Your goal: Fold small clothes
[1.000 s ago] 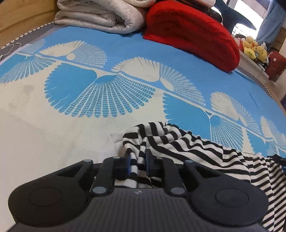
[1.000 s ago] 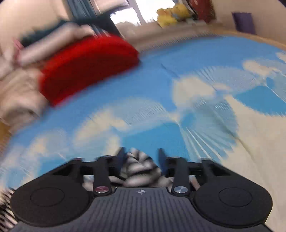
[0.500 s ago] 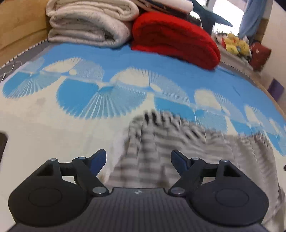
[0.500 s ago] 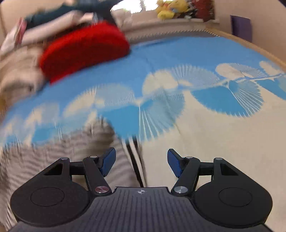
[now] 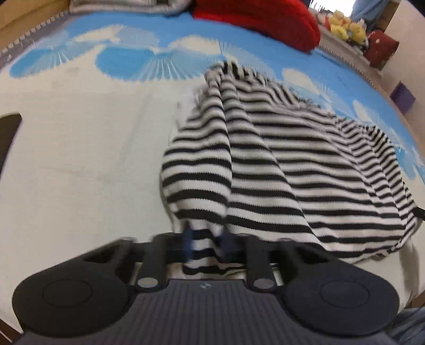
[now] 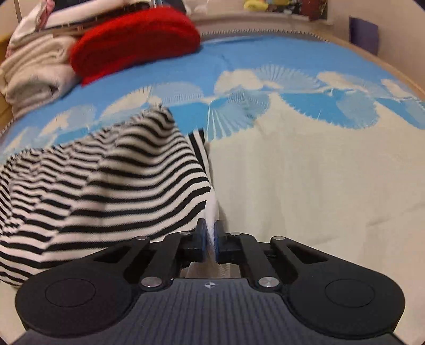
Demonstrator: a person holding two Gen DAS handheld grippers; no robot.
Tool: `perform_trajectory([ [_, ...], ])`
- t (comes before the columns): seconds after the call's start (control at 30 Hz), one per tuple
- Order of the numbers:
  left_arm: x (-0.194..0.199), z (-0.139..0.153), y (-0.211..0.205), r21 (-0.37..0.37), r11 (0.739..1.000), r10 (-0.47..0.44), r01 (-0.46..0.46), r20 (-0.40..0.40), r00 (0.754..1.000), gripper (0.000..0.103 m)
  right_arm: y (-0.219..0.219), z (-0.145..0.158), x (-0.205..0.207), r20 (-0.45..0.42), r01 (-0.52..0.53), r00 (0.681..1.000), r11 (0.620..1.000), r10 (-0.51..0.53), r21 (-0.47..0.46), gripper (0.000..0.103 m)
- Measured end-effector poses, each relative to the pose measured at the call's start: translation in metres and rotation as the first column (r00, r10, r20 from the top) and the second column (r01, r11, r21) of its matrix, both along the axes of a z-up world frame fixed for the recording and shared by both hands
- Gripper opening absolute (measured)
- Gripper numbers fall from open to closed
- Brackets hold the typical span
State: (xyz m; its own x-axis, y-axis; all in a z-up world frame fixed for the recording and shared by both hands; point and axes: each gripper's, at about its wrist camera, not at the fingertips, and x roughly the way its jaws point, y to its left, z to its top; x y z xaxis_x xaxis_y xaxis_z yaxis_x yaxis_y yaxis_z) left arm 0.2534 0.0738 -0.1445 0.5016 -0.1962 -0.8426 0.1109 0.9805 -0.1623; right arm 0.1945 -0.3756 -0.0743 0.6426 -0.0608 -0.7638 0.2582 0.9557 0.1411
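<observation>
Blue pads of the left tongs (image 5: 205, 245) are closing on a bunched edge of the striped top (image 5: 279, 169). The right tongs (image 6: 211, 240) pinch its white edge tight. The top lies spread on the bed (image 5: 79, 159). A thin pinch could slip if pulled hard. Only the left view shows the yellow toys (image 5: 345, 26); only the right view shows the cream blankets (image 6: 34, 71) clearly.

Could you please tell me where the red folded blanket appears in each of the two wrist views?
Left wrist: red folded blanket at the top edge, right of centre, beyond the striped garment.
Right wrist: it sits upper left, beside cream blankets.
Shared landmark: the blue fan-patterned bedspread.
</observation>
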Motion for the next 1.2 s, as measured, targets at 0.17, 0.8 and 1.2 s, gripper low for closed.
perform_trajectory([
  [0.17,-0.006,0.015,0.037,-0.088,0.995,0.052,-0.046,0.060,0.997,0.007,-0.036,0.015,-0.028,0.057,0.114,0.991,0.990,-0.119,0.084,0.003],
  [0.8,-0.051,-0.014,-0.006,0.346,0.865,-0.425,0.364,0.118,0.898,0.069,-0.061,-0.029,-0.019,-0.085,0.175,0.983,0.969,-0.163,0.174,0.009],
  [1.2,-0.067,0.010,0.010,0.379,0.876,-0.416,0.298,0.280,0.865,0.007,-0.078,-0.021,-0.024,-0.049,0.157,0.988,0.966,-0.150,0.206,0.002],
])
